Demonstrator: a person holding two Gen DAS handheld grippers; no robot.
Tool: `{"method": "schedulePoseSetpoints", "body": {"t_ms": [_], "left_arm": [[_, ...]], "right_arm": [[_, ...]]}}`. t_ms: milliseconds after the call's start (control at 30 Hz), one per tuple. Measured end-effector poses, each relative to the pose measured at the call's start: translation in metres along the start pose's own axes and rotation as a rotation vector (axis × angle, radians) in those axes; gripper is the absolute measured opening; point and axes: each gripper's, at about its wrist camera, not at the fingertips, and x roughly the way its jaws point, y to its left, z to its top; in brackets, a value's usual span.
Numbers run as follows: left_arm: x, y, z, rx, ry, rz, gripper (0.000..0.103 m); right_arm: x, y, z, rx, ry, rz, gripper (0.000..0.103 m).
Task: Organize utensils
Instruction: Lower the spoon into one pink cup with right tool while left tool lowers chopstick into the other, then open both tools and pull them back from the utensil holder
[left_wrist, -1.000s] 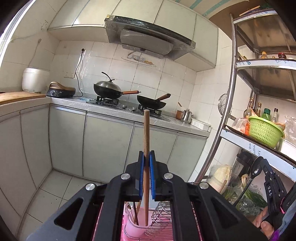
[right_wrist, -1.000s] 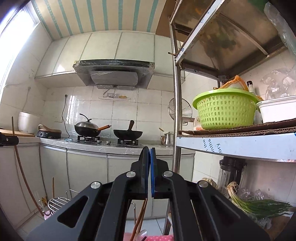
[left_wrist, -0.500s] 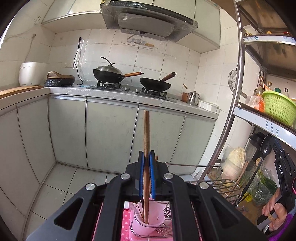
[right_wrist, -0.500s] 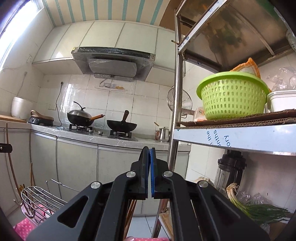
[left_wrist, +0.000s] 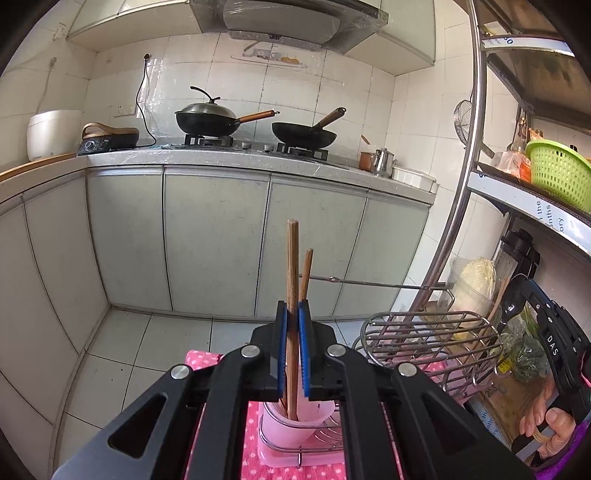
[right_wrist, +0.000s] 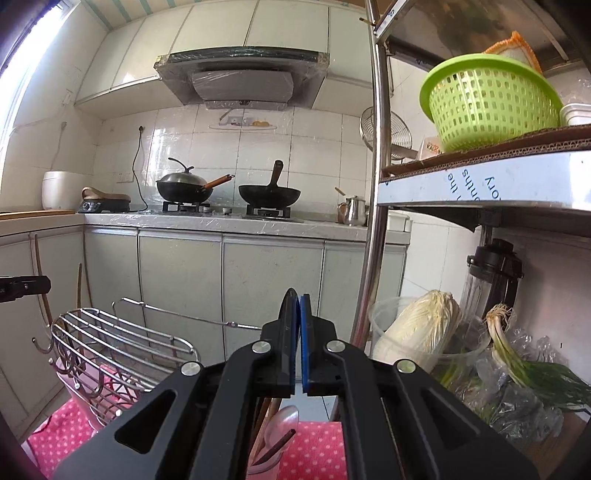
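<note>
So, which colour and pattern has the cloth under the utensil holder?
The cloth is pink with white dots; the left wrist view shows it best.

left gripper (left_wrist: 291, 332) lowered, chopstick (left_wrist: 292, 266) tip now inside pink holder (left_wrist: 295, 424)

Pink cup (left_wrist: 295, 424), pink white-dotted cloth (right_wrist: 317, 446), green basket (right_wrist: 491, 103)

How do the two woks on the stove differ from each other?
The left wok wears a domed lid with a curved handle; the right wok is uncovered. The left wok's wooden handle lies nearly level, the right wok's rises steeply. Both are black and sit on burners.
</note>
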Motion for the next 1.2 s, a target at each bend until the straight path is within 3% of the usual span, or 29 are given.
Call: {"method": "schedulePoseSetpoints", "body": {"t_ms": [267,500,567,633,667,1067,1200], "left_arm": [[0.016,-0.002,-0.015,0.009,0.070,0.007,0.006],[0.015,-0.006,-0.016,0.029,0.065,0.022,0.009],[0.013,-0.007,-0.016,0.029,0.062,0.025,0.019],[0.010,-0.006,-0.013,0.018,0.056,0.023,0.030],[0.008,-0.005,-0.012,0.014,0.050,0.017,0.031],[-0.021,-0.013,0.001,0.043,-0.022,-0.001,0.043],[-0.036,-0.018,0.006,0.055,-0.043,-0.014,0.044]], "right_arm": [[0.000,0.008,-0.017,-0.009,0.078,0.053,0.002],[-0.003,0.009,-0.017,-0.005,0.108,0.077,0.004],[-0.001,0.008,-0.015,-0.005,0.125,0.083,0.010],[0.000,0.008,-0.013,-0.002,0.137,0.092,0.031],[-0.001,0.007,-0.012,0.000,0.137,0.095,0.035],[-0.015,-0.005,0.010,0.034,0.107,0.101,0.037],[-0.026,-0.011,0.021,0.075,0.102,0.116,0.044]]}}
